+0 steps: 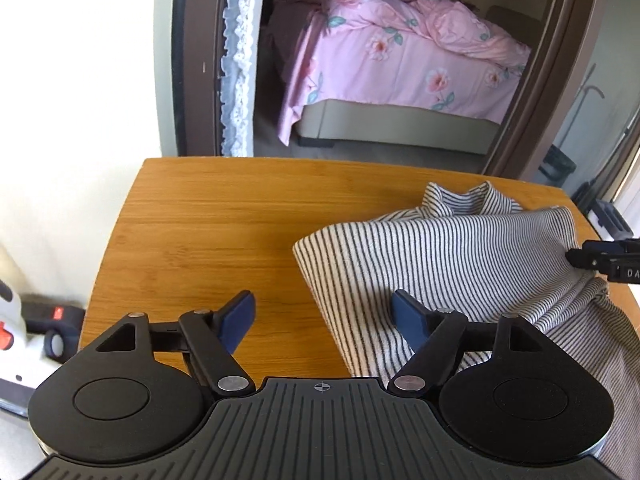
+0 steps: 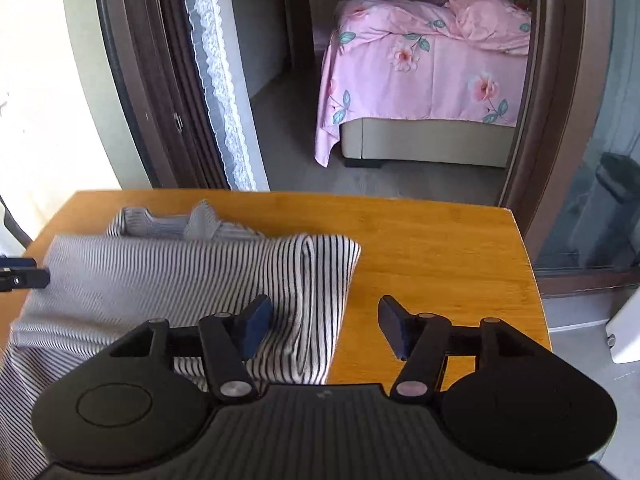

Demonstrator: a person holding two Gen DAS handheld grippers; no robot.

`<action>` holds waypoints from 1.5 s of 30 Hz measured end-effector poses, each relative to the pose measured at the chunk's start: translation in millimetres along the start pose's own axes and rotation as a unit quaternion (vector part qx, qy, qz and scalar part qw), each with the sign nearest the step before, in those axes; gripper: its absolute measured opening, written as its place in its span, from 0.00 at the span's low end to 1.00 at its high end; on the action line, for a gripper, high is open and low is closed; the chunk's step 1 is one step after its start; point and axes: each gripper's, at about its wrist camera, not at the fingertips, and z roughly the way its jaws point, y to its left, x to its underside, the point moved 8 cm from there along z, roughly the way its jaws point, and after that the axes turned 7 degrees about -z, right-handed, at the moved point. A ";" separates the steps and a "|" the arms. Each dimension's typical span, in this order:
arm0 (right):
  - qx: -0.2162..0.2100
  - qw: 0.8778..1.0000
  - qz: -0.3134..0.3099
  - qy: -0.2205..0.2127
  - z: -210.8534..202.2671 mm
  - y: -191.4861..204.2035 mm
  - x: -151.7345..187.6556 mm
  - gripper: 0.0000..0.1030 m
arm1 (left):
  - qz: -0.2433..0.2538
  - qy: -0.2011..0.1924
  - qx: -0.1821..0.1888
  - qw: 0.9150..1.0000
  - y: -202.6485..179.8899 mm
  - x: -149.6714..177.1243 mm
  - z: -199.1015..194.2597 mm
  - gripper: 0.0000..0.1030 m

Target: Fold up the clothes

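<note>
Left gripper: black ribbed body, two round black discs, black linkage arms, silver rivets, blue pads, small crosshair mark. Right gripper: same black build, darker navy pads, silver rivets.

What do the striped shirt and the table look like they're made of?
Striped shirt: looks like a soft knit, perhaps cotton; fine ribbed stripes and limp, rounded folds, matte. Table: seems to be bamboo or a wood laminate; narrow parallel grain strips, warm orange tone, smooth with a slight sheen.

wooden table | brown doorway | pink floral bed | grey floor | sunlit wall
</note>
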 end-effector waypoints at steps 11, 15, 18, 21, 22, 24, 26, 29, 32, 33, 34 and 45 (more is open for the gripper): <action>-0.100 0.990 0.102 -0.004 44.9 -2.0 -20.7 0.59 | -0.033 0.029 0.045 0.998 -19.4 -6.8 26.6 0.77; -0.115 0.990 0.078 -0.001 57.9 11.2 -34.4 0.30 | -0.004 0.006 0.032 0.999 -29.4 -7.7 35.3 0.59; -0.106 0.993 0.031 -0.028 38.1 24.0 -48.6 0.24 | 0.018 -0.009 0.021 1.000 -34.0 -7.8 32.7 0.39; -0.125 0.988 -0.021 -0.087 -14.4 42.6 -65.9 0.22 | 0.040 -0.052 0.031 0.997 -42.4 -16.3 -4.6 0.29; -0.125 0.986 -0.037 -0.104 -34.6 43.8 -66.5 0.22 | 0.048 -0.067 0.034 0.996 -45.4 -19.2 -17.6 0.29; -0.127 0.982 -0.059 -0.124 -71.9 46.3 -58.8 0.22 | 0.070 -0.097 0.043 0.992 -53.0 -19.4 -47.5 0.29; -0.127 0.979 -0.080 -0.138 -105.1 48.3 -47.2 0.22 | 0.096 -0.120 0.051 0.987 -60.6 -8.1 -79.3 0.29; -0.121 0.976 -0.112 -0.140 -138.7 53.9 -17.1 0.22 | 0.121 -0.123 0.049 0.984 -64.7 24.3 -112.2 0.29; -0.111 0.975 -0.138 -0.135 -162.2 62.9 12.5 0.21 | 0.127 -0.118 0.049 0.984 -64.9 57.8 -135.0 0.29; -0.108 0.975 -0.144 -0.133 -170.0 67.2 22.7 0.21 | 0.129 -0.118 0.048 0.984 -65.3 68.7 -140.8 0.29; -0.106 0.975 -0.148 -0.130 -176.9 70.3 33.5 0.21 | 0.130 -0.117 0.047 0.983 -65.7 79.6 -146.4 0.30; -0.074 0.989 -0.092 -0.085 -212.7 67.1 134.5 0.40 | 0.080 -0.085 0.061 0.991 -30.4 164.0 -189.3 0.52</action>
